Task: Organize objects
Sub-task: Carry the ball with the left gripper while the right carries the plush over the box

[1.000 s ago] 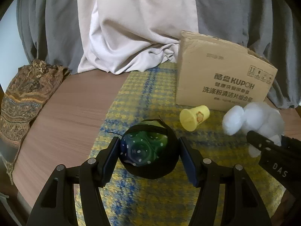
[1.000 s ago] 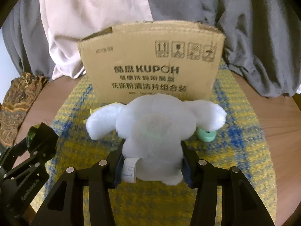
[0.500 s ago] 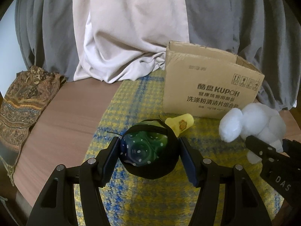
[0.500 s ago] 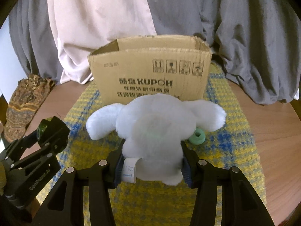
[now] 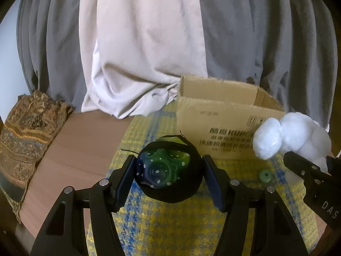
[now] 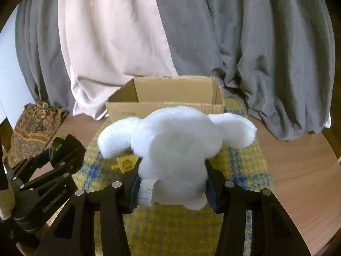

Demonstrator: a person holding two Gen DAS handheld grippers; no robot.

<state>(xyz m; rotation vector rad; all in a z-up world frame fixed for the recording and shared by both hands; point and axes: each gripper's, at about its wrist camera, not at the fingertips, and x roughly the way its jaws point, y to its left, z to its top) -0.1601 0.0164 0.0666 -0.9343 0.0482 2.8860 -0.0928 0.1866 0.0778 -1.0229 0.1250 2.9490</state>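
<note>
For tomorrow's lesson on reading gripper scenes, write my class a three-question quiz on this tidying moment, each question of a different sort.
1. True or false: the left gripper is closed on the round black pouch with a green and blue spotted lining.
2. What does the right gripper hold? A) a yellow cone-shaped cup B) the fluffy white plush toy C) a small green ring
3. Fill in: the open brown cardboard box stands on the yellow and blue woven ____.

Key
1. True: both pads press its sides.
2. B: the cup and ring lie on the mat.
3. mat
</note>
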